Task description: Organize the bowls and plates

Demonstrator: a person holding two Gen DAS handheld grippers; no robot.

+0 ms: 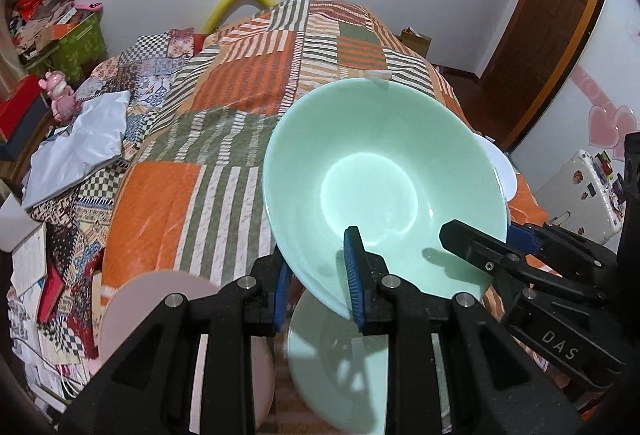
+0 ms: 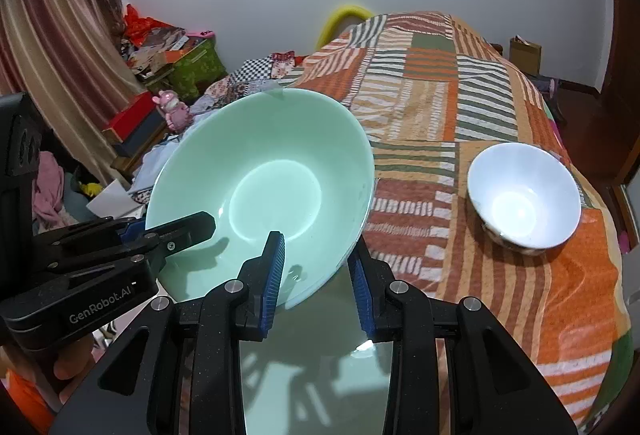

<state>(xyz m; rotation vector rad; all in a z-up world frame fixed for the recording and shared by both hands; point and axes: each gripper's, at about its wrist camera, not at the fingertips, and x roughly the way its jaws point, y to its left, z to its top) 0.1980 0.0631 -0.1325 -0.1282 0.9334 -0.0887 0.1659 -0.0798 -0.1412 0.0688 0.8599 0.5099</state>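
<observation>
Both hand-held grippers, left (image 1: 320, 277) and right (image 2: 316, 275), pinch 1 green bowl (image 2: 272, 171); 1 white bowl (image 2: 524, 195) sits apart.

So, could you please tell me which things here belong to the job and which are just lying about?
Job: green bowl gripped by both tools, left tool, right tool, green plate, pink plate, white bowl.
Lying about: pink toy, green box, white cloth.
</observation>
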